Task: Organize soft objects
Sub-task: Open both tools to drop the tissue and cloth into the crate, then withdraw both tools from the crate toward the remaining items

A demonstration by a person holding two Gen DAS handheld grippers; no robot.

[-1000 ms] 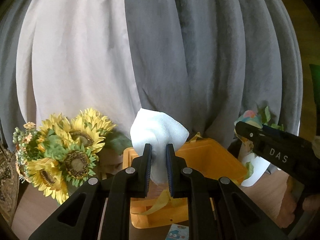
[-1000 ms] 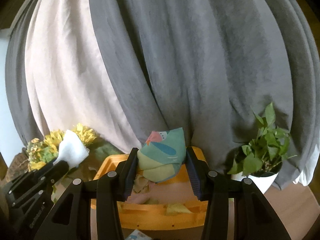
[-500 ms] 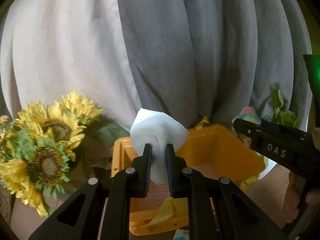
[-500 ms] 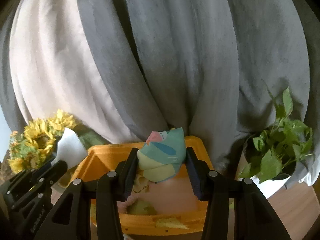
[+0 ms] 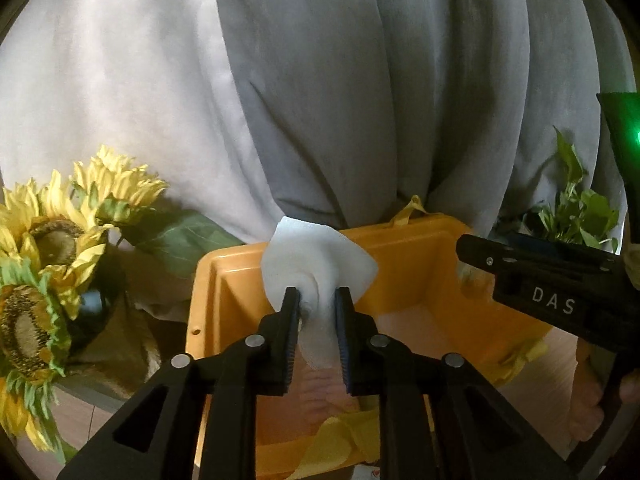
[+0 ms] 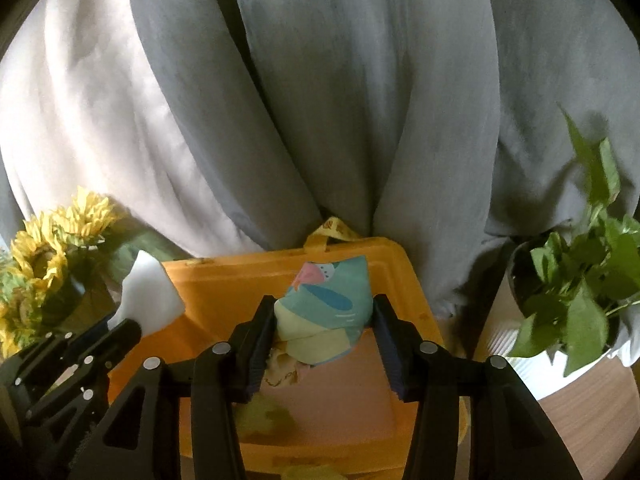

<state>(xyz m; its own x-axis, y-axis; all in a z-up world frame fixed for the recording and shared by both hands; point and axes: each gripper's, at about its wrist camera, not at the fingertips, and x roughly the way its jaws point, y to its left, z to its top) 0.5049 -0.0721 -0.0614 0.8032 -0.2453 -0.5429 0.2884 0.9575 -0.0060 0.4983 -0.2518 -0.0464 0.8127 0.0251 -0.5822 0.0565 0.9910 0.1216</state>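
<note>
The left hand-held gripper (image 5: pixel 316 332) has a crumpled white gauze-like cloth (image 5: pixel 316 264) between its jaws; the jaws have just been opening, and the near part of the cloth hangs in the narrow gap while its bulk fans out above the fingertips. Whether the pads still press on it cannot be told. The right hand-held gripper (image 6: pixel 324 336) has a folded teal, yellow and pink printed fabric piece (image 6: pixel 326 312) between its jaws, which have also just been opening. The left pad touches the fabric; a slit appears to show at the right pad, so the hold looks relaxed or released.

Both items hang over the open orange plastic bin (image 6: pixel 224 280), the white cloth toward its left side, the printed piece near its centre. This placement suits a drop into the bin: each item is directly above the cavity, so loosening the jaws should let it fall inside.

The bin already holds soft items: a pale yellow piece (image 6: pixel 264 418) near the front wall and a patterned cream piece (image 6: pixel 282 370) below the right hand-held gripper. Their exact shapes are hard to make out. The bin's near wall is largely hidden by the gripper arms. A bunch of yellow artificial sunflowers (image 5: pixel 52 248) stands left of the bin and a green leafy potted plant (image 6: pixel 576 280) right of it; both are cut off at the frame edges. Grey and white curtains (image 6: pixel 320 100) hang behind the bin. The desk (image 6: pixel 592 408) shows only as a wood-grain patch at far right.
</note>
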